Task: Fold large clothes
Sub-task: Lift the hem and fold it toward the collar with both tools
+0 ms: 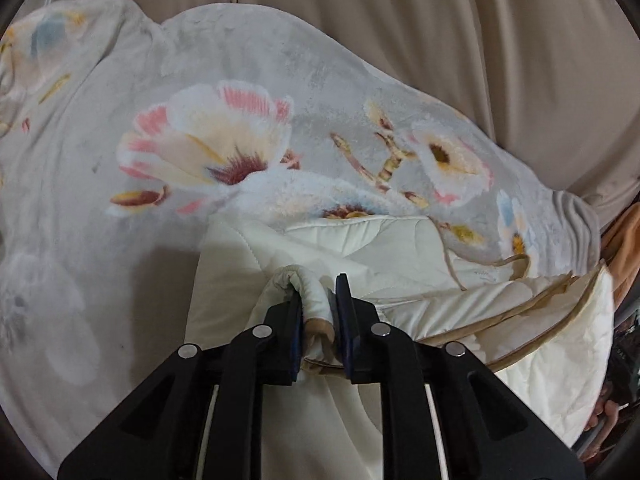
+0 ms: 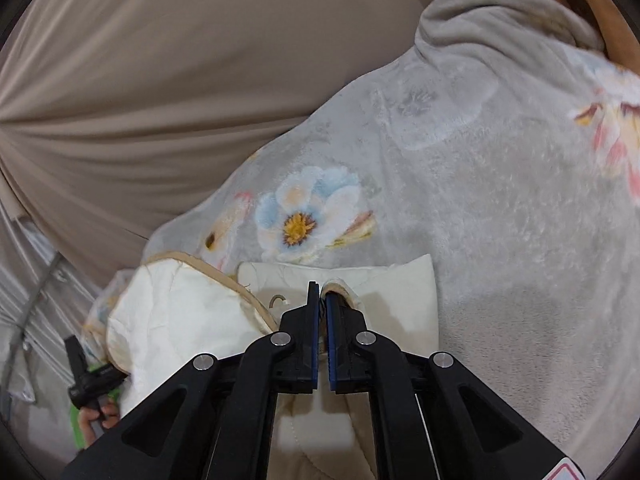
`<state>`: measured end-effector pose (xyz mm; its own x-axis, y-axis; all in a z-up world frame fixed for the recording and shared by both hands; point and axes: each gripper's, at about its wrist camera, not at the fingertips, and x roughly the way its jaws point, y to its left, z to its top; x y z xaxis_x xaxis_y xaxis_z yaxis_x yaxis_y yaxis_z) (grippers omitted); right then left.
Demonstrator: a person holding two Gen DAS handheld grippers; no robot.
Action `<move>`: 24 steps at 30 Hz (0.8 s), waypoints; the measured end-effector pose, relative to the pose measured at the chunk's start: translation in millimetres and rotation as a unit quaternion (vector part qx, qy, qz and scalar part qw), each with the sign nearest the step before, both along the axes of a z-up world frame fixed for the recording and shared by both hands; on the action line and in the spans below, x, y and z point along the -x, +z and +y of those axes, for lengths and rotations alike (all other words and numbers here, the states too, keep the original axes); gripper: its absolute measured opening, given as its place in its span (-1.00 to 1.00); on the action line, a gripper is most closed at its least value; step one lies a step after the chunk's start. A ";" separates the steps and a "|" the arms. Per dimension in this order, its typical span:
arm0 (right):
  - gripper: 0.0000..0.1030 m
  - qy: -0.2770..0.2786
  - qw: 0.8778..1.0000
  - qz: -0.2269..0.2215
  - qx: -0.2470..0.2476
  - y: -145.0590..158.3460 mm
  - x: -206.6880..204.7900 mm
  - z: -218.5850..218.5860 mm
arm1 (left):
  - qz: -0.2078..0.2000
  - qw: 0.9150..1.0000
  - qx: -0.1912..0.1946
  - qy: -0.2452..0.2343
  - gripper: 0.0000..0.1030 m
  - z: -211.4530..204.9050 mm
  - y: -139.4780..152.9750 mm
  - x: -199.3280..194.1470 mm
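Note:
A large grey fleece blanket with printed flowers (image 1: 224,136) lies spread over a bed; its cream quilted underside (image 1: 384,248) with tan piping is turned up toward me. My left gripper (image 1: 318,292) is shut on a bunched cream edge of the blanket (image 1: 312,292). In the right wrist view the same blanket (image 2: 500,220) fills the right side, with its cream underside (image 2: 180,312) folded up at left. My right gripper (image 2: 322,292) is shut on a thin tan-piped edge of the blanket (image 2: 340,286).
A beige sheet (image 1: 440,20) covers the bed behind the blanket and also shows in the right wrist view (image 2: 160,80). The other gripper (image 2: 86,380), held in a hand, shows at lower left in the right wrist view. Orange fabric (image 1: 624,248) lies at the far right.

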<state>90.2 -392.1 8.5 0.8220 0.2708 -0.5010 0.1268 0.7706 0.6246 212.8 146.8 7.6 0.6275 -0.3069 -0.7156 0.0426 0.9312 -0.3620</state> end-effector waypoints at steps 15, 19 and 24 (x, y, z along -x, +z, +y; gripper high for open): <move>0.42 -0.027 0.995 -0.076 0.064 22.1 139.2 10.7 | -0.085 0.996 0.028 -0.021 0.79 41.6 51.8 106.1; 0.49 -0.030 0.998 -0.045 0.045 1.6 155.1 7.1 | -0.017 0.998 0.036 -0.051 0.76 26.7 7.0 102.1; 0.51 -0.005 1.000 -0.009 0.024 -16.8 141.9 9.9 | -0.022 0.998 0.020 -0.052 -0.01 19.5 0.2 113.6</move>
<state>-51.7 -382.3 -8.3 0.8340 0.2382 -0.4977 0.1239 0.7981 0.5896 99.2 166.3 7.9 0.6208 -0.3992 -0.6747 0.1541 0.9060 -0.3943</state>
